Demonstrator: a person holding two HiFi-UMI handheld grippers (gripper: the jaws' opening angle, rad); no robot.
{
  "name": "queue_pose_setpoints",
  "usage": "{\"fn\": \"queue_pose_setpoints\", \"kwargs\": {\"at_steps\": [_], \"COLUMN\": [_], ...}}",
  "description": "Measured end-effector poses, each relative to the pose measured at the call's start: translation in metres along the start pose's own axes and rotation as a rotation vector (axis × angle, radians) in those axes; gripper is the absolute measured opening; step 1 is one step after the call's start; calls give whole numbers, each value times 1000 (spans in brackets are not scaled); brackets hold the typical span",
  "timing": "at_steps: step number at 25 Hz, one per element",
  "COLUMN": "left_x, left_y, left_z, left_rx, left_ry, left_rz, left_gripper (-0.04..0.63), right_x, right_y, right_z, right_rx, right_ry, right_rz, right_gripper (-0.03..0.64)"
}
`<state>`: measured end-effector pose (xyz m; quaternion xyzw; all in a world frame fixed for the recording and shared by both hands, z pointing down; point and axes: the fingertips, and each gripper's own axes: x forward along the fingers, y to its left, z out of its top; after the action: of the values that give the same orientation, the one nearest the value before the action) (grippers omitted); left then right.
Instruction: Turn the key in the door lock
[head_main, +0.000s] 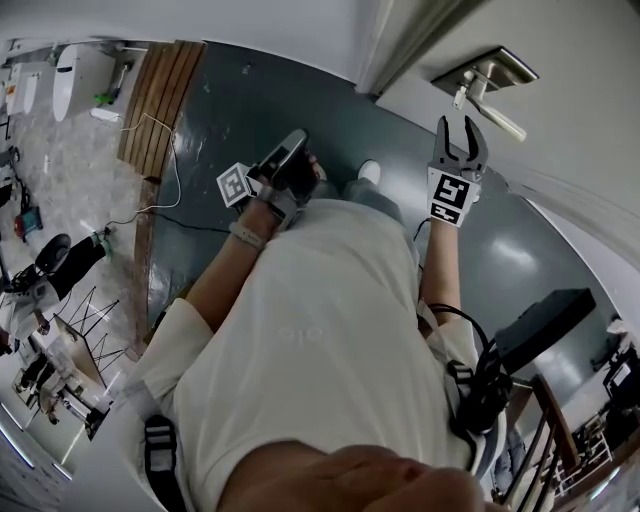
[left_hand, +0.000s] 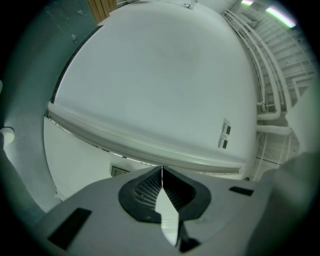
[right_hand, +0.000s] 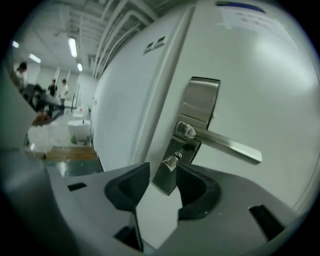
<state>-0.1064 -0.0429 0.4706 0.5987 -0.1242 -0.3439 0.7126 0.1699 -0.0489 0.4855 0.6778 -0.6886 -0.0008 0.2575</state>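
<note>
Key (right_hand: 172, 161) sticks from the lock (right_hand: 200, 102) at six o'clock under the handle (right_hand: 227, 143); our right hand-held gripper (right_hand: 162, 175) gapes wide just short of it, untouching. Our left hand-held gripper (left_hand: 161, 172) is closed, empty.

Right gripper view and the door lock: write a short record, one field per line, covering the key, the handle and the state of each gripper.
Key: key sticks out of the metal lock plate, below the lever handle
Door: white door, plate mounted near its edge
Right gripper: right gripper open, jaws apart, aimed at the key, not gripping it
Left gripper: left gripper shut, nothing between its jaws, away from the lock plate
Task state: key not held
</note>
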Motion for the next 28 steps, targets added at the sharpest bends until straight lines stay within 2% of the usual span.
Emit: {"fn": "queue_pose_setpoints", "kwargs": {"at_steps": [4,6,8,13,21,23,25,28], "left_x": [-8,-14,-17,-22,-35,-34,-33,-31], "left_y": [-4,-4,-3,4,-6,-8,-8,-7], "left_z": [7,11,14,19,23,23,23,21], "left_rx": [1,3,7,15,23,23,23,20], "left_ry": [-24,-41,-56,-89,-126,-129,-132,-132], "left_rz": [-9,-12,-12,-8,-13,-13,-11,-10], "left_gripper": [9,9,9,9,9,9,9,9], "right_x": [12,20,31,59,63,63,62,59], "right_y": [0,0,-1,-10,-16,-19,-24,-26], "right_z": [-5,-5,-8,-21,-14,-11,-7,-4], "right_rx": [-353,-441,-477,-514,-514,-490,-432,-328], "right_ry": [96,104,108,127,128,118,104,88], "right_rz": [-116,-148,-162,-177,-243,-260,-270,-264], "right_gripper": [147,147,147,146,144,124,66,57]}}
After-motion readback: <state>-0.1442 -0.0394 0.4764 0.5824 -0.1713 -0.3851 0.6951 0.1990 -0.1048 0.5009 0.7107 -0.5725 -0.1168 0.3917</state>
